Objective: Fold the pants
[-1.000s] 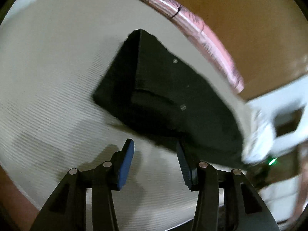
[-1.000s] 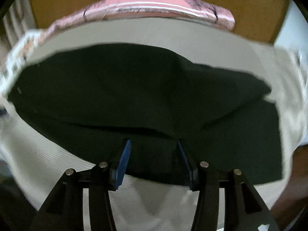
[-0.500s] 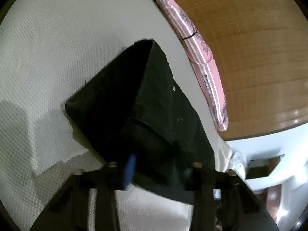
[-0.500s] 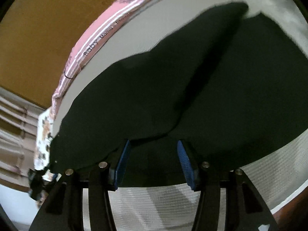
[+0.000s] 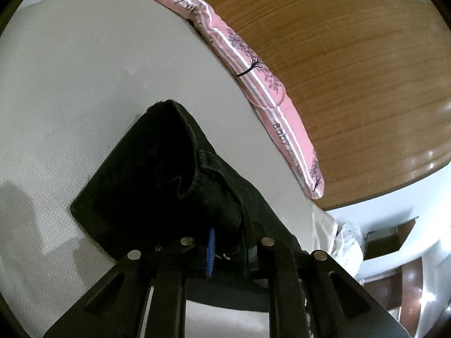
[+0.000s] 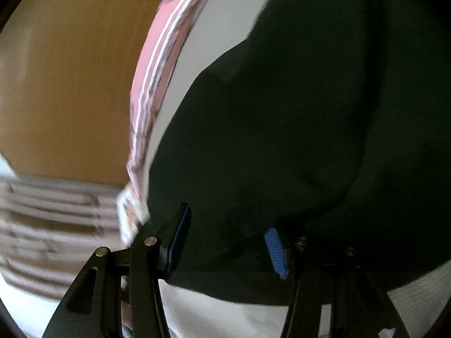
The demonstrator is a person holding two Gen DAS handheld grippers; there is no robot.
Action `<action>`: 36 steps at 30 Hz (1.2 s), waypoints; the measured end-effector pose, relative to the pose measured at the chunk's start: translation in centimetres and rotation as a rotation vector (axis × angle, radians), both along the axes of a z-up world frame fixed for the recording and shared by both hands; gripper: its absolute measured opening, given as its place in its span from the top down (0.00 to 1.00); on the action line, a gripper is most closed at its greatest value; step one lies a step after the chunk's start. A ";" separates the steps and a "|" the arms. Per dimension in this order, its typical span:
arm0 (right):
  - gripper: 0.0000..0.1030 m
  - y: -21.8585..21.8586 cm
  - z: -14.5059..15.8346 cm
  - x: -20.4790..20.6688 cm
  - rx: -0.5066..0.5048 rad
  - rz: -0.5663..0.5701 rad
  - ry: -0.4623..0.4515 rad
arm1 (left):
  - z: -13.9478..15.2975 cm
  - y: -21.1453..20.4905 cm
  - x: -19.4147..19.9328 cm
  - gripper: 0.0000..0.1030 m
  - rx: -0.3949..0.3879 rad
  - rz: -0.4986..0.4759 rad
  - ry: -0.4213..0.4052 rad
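The black pants [image 5: 157, 191] lie folded on the white bed [image 5: 70, 79], long axis running diagonally beside the pink "Baby" pillow [image 5: 253, 76]. Left hand-held gripper [image 5: 228, 250] pinches their edge; right hand-held gripper [image 6: 225, 242] straddles the cloth, half open.

Pink striped cushion [image 5: 270, 90] lies between white bedsheet [image 5: 84, 79] and wooden headboard [image 5: 352, 56].
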State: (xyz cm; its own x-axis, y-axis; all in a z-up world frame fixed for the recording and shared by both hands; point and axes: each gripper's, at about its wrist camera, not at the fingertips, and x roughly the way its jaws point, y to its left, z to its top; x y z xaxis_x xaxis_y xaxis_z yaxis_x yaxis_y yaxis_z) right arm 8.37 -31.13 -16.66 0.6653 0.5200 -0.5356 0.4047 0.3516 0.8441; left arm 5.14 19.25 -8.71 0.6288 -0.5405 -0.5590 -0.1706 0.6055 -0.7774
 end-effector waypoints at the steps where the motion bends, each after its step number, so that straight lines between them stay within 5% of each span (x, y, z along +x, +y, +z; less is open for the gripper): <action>1: 0.52 -0.2 0.1 0.1 -0.015 -0.027 0.002 | 0.0 -0.1 0.1 0.86 0.010 -0.004 0.000; 5: 0.72 -1.5 0.9 0.3 -0.062 -0.100 0.012 | 0.0 -0.4 -0.3 0.86 0.090 -0.044 0.019; 13: 0.87 -4.7 1.2 -0.9 -0.101 -0.188 0.031 | -1.9 0.4 -0.1 0.86 0.148 -0.085 0.078; 16: 0.93 -4.9 2.7 -1.5 -0.145 -0.163 0.005 | -1.9 -0.2 0.3 0.86 0.252 -0.145 0.080; 19: 0.94 -4.0 6.2 -2.6 -0.347 -0.127 0.010 | -1.3 -0.6 0.3 0.86 0.312 -0.188 0.059; 27: 0.95 -2.7 3.8 -7.6 -0.393 -0.081 0.170 | -1.5 -1.9 -0.3 0.85 0.563 -0.316 0.035; 31: 0.95 -3.3 1.1 -8.0 -0.322 -0.091 0.226 | -2.4 -2.2 -0.8 0.84 0.608 -0.329 0.039; 36: 0.95 -3.6 2.1 -7.9 -0.292 -0.079 0.172 | -2.2 -2.0 -0.9 0.76 0.557 -0.318 0.065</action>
State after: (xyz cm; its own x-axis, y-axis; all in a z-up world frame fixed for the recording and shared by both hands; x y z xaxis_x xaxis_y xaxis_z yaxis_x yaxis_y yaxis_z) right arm 0.50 -34.74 -14.60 0.5848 0.2789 -0.7618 0.5676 0.5302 0.6298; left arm 4.23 17.22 -10.88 0.4409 -0.3124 -0.8414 0.0472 0.9443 -0.3258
